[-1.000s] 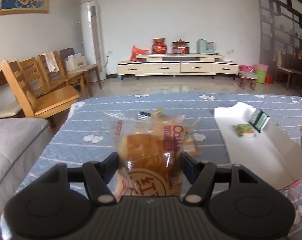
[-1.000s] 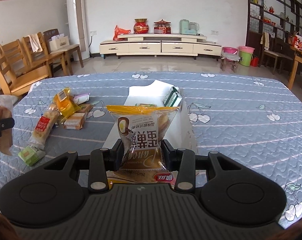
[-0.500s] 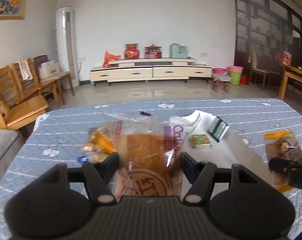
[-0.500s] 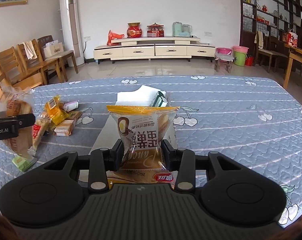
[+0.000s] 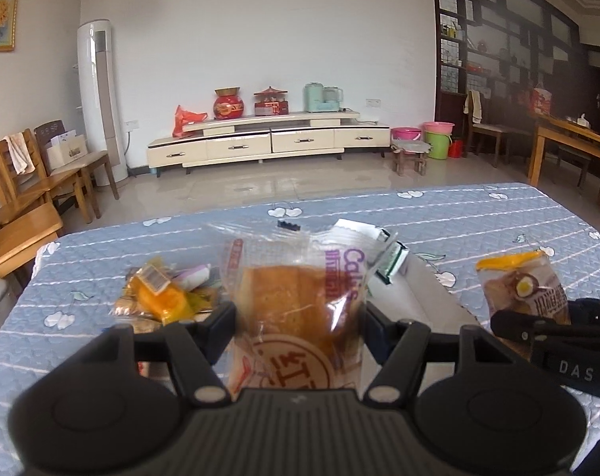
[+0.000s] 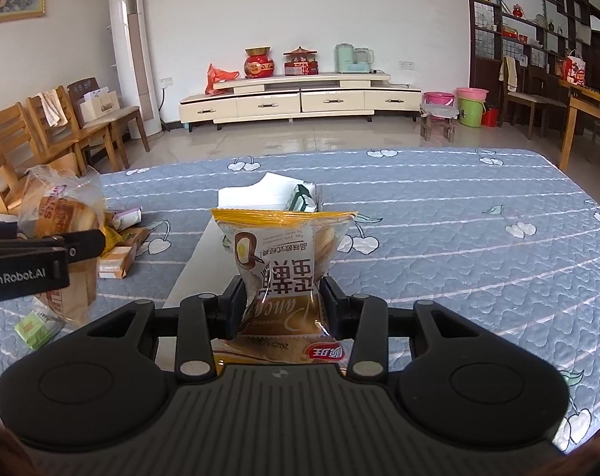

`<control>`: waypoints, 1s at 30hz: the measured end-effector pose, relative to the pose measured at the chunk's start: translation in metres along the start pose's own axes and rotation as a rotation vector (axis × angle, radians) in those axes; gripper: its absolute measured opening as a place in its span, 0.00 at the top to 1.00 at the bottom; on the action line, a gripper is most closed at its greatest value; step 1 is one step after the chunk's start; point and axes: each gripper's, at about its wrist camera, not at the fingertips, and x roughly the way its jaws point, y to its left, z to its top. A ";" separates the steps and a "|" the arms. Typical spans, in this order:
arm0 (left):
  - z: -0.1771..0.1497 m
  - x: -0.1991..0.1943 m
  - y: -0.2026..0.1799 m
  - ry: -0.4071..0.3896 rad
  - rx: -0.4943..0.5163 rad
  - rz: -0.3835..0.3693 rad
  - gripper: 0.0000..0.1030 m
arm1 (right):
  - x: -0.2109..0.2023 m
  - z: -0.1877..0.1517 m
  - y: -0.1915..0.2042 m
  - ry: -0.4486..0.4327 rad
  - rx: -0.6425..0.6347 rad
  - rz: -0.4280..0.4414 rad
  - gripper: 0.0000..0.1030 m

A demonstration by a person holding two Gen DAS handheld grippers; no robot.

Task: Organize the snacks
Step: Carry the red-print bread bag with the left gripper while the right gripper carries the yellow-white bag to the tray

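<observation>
The bread packet (image 5: 296, 309) sits upright between the fingers of my left gripper (image 5: 298, 331), which is clenched on its clear wrapper, both pads pressing the sides of the brown loaf above the blue quilted cloth (image 5: 478, 218) that covers the table. The pancake packet (image 6: 284, 261), with its yellow top seam and brown lower half, stands upright in my right gripper (image 6: 284, 305), whose fingers squeeze it at the waist so that the wrapper bulges above them. Both packets hang in the air over the near part of the table, not touching it. From my right camera I see the bread packet off to the left, gripped in the black finger of the other tool; from my left camera the pancake packet shows at the right edge, gripped likewise. Between and beyond them lies the white box (image 6: 236, 198), its flap raised at the far end, with a green-and-white packet (image 6: 303, 198) leaning inside near that end. To the left of the box a loose heap of snacks (image 5: 161, 297) lies on the cloth: an orange packet, a pale purple one, and flat brown cartons (image 6: 119, 258). A small green packet (image 6: 34, 327) lies apart, nearer me, just below the bread packet in my right view.
</observation>
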 end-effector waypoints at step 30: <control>0.003 0.027 -0.020 0.034 0.023 -0.017 0.35 | 0.011 0.001 0.009 0.005 -0.013 -0.014 0.52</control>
